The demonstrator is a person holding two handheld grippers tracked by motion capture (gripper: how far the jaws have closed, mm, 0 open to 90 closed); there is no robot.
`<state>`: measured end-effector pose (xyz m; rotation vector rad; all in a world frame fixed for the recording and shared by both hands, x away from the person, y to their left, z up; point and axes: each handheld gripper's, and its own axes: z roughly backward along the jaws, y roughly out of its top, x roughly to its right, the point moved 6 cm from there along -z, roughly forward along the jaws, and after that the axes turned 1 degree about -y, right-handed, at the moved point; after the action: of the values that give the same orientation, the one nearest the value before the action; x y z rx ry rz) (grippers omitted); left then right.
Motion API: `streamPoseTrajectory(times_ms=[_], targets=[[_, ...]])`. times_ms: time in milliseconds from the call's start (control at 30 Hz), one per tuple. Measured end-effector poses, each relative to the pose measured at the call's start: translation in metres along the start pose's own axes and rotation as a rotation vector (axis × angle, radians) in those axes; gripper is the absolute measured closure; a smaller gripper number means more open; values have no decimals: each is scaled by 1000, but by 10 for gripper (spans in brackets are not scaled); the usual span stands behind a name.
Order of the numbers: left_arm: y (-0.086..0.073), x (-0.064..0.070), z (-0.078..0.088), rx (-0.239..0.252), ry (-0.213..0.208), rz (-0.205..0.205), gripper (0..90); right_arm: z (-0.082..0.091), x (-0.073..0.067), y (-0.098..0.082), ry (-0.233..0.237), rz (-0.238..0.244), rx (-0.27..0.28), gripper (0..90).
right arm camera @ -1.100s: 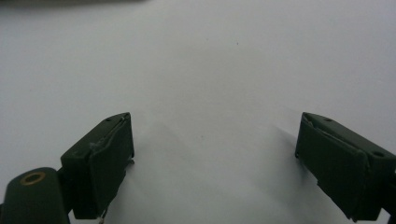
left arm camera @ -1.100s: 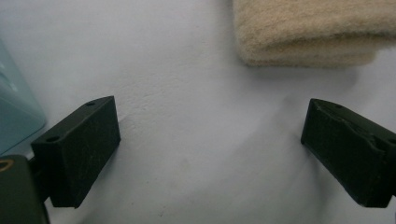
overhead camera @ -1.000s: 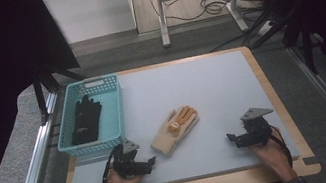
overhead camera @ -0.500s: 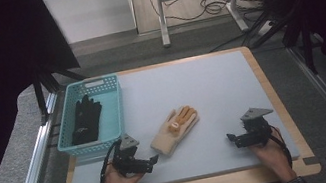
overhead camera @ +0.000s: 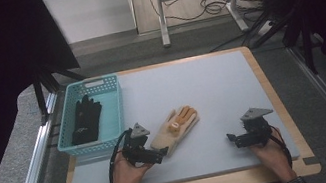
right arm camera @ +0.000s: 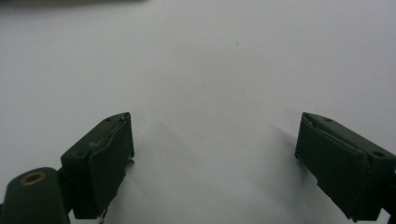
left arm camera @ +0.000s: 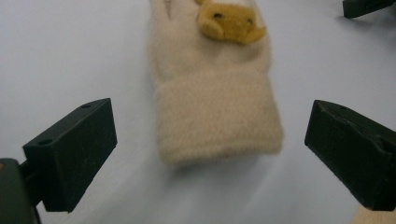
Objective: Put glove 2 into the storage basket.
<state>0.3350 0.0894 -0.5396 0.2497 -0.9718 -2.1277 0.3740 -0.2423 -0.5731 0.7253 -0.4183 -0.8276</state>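
The cream knitted glove (overhead camera: 175, 129) lies flat on the grey table mat (overhead camera: 201, 90), a little left of the middle, its orange fingertips pointing away from me and to the right. A small yellow animal face sits on the back of it (left arm camera: 229, 22). In the left gripper view I see its cuff (left arm camera: 217, 119) lying between my two jaws but clear of both, so nothing is gripped. My left gripper (overhead camera: 157, 152) sits low at the cuff end with its jaws spread wide. My right gripper (overhead camera: 233, 139) rests well apart from the glove, near the right front of the mat, also wide open with only bare mat between the jaws. To the left, a light blue plastic basket (overhead camera: 111, 111) stands at the mat's edge with a black glove (overhead camera: 85, 119) lying inside.
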Motion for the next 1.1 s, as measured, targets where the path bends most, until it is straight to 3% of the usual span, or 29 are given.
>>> streamPoseTrajectory(times_ms=[567,933,1100], targets=[[30,-2,-47,-62,-10,-23,27,0,0,0,2,-2,-1,110],[34,-3,-79,-120,6,-21,33,0,0,0,2,-2,-1,109],[34,0,-86,-159,14,-30,105,0,0,0,2,-3,-1,109]])
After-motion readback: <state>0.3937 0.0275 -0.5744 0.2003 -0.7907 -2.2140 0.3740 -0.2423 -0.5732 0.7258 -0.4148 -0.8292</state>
